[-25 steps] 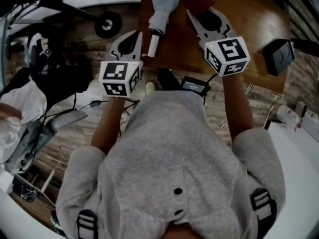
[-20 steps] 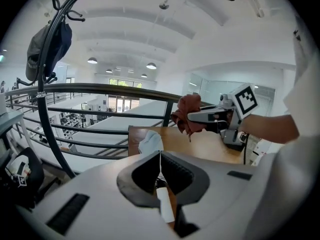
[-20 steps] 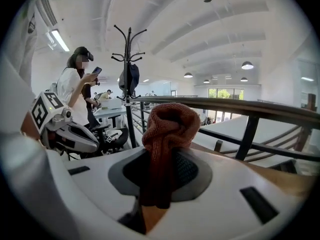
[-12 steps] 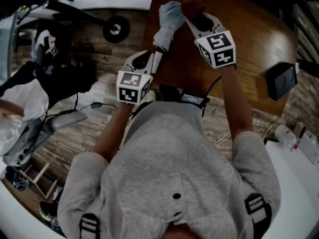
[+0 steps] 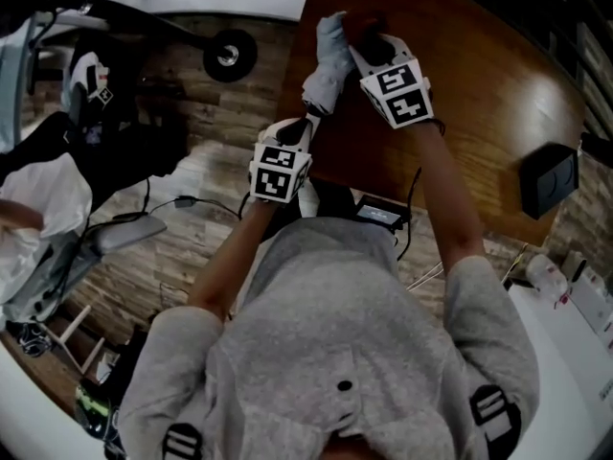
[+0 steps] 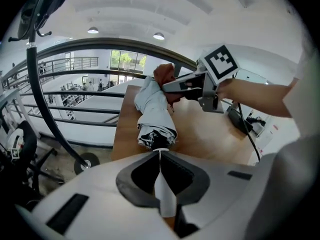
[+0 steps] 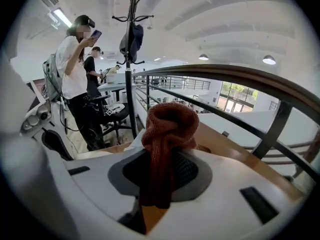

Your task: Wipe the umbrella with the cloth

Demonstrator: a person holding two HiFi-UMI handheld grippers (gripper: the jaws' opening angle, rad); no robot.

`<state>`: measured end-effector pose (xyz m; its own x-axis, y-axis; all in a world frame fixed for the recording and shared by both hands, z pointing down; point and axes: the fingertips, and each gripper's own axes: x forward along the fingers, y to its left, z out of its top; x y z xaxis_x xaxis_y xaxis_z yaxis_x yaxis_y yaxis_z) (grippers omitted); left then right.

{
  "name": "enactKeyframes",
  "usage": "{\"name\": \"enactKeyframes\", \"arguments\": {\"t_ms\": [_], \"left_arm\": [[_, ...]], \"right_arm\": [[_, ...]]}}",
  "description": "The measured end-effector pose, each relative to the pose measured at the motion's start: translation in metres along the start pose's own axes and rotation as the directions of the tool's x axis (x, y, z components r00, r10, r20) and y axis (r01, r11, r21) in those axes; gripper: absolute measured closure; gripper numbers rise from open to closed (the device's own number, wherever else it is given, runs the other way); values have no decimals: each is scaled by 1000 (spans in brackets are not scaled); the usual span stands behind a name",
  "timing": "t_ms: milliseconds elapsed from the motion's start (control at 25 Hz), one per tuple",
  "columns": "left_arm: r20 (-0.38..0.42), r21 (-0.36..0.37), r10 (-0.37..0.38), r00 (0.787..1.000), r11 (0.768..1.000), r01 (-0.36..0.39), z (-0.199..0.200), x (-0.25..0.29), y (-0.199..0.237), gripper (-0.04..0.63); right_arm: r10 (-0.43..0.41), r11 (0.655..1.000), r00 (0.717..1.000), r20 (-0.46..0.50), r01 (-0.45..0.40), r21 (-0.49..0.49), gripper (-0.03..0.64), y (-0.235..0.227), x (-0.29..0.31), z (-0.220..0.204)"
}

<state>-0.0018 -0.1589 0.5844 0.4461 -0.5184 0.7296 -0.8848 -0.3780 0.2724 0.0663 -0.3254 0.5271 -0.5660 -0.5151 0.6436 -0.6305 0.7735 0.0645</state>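
Umbrella [image 5: 326,60], folded and pale grey, is lying on the wooden table [image 5: 479,103] near its left edge, with its white handle [image 6: 162,194] pointing toward the person. At that handle the left gripper [image 6: 160,156] is clamping down, its jaws drawn almost together on it. Opposite, the right gripper [image 7: 160,169] is gripping a bunched rust-red knitted cloth [image 7: 169,124] and is holding it at the far end of the folded canopy, apparently touching. To the right, a black box [image 5: 549,180] is sitting well apart.
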Motion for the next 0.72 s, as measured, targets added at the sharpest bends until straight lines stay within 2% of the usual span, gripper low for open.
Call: {"name": "enactKeyframes", "arguments": {"t_ms": [120,360,560,720], "left_arm": [[15,-30,-10,1000,999,11,1,2,4,580],[14,-41,-12,1000,999,12,0,3,12,581],[9,-49,-7,1000,999,7,2,4,20,580],[16,-51,-10,1000,999,11,7,7,22,580]], "right_arm": [[40,999,999,-27,-41,-32,522,19,6,0],[107,994,994,-37,-109,-33,522,59,11,0],[253,966,965,-62,-256,-32,522,120,18,1],[353,932,935,-24,-350,91,522,139,17,4]]}}
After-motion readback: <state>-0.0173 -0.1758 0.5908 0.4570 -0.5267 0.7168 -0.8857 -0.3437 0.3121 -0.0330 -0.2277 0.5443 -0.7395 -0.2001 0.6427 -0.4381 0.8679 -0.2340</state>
